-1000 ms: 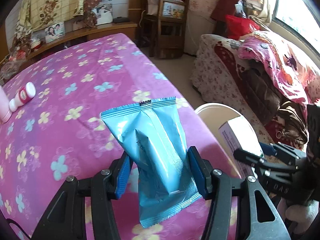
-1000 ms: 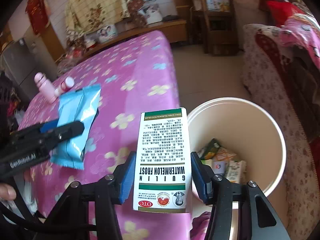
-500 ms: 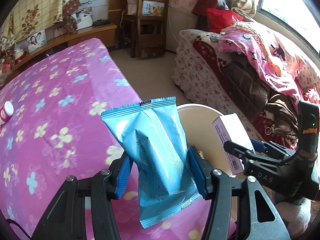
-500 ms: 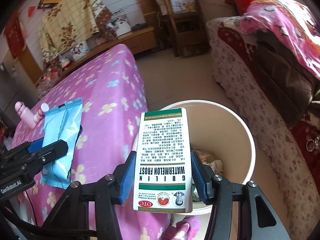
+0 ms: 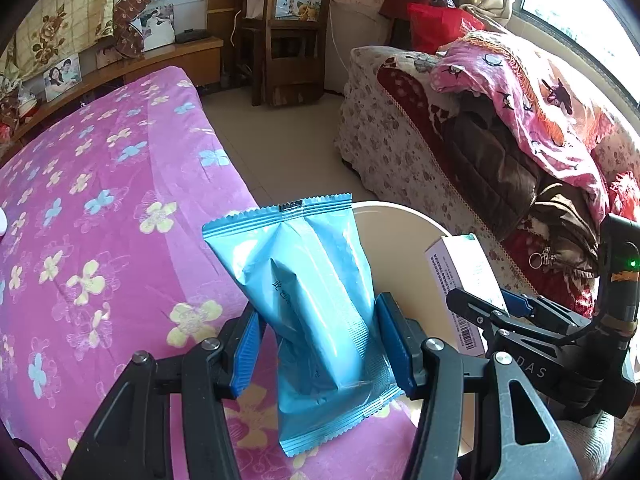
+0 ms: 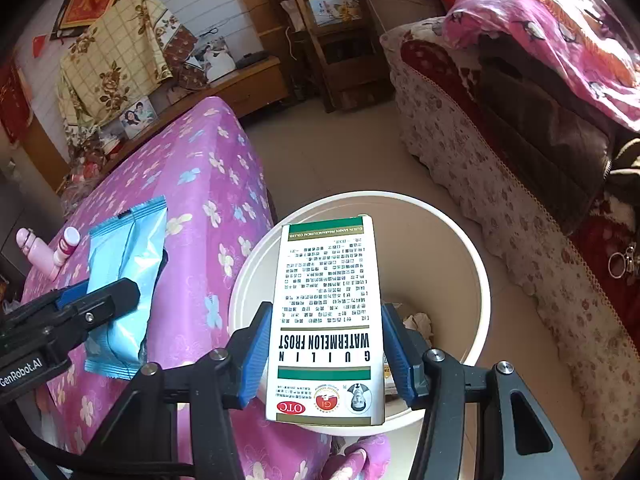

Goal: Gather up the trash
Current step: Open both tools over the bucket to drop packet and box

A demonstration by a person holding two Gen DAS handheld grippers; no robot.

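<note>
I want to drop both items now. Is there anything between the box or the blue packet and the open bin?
Nothing visible blocks either. The medicine box, clamped in the right gripper, shows against the bin mouth. The blue packet, clamped in the left gripper, is at the bin's rim by the bed edge, partly in front of the opening.

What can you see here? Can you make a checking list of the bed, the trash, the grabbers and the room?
Surface: bed cover, pink with flowers.
Job's things: blue packet and medicine box, each held up; the box is in front of the open bin, which has trash at the bottom.
Clutter: two small pink bottles on the bed.
Grippers: left gripper jaws shut on the blue packet; right gripper jaws shut on the medicine box.
Cables: a white cord hangs by the wooden shelf.
Surroundings: sofa piled with blankets, photos on a ledge.
</note>
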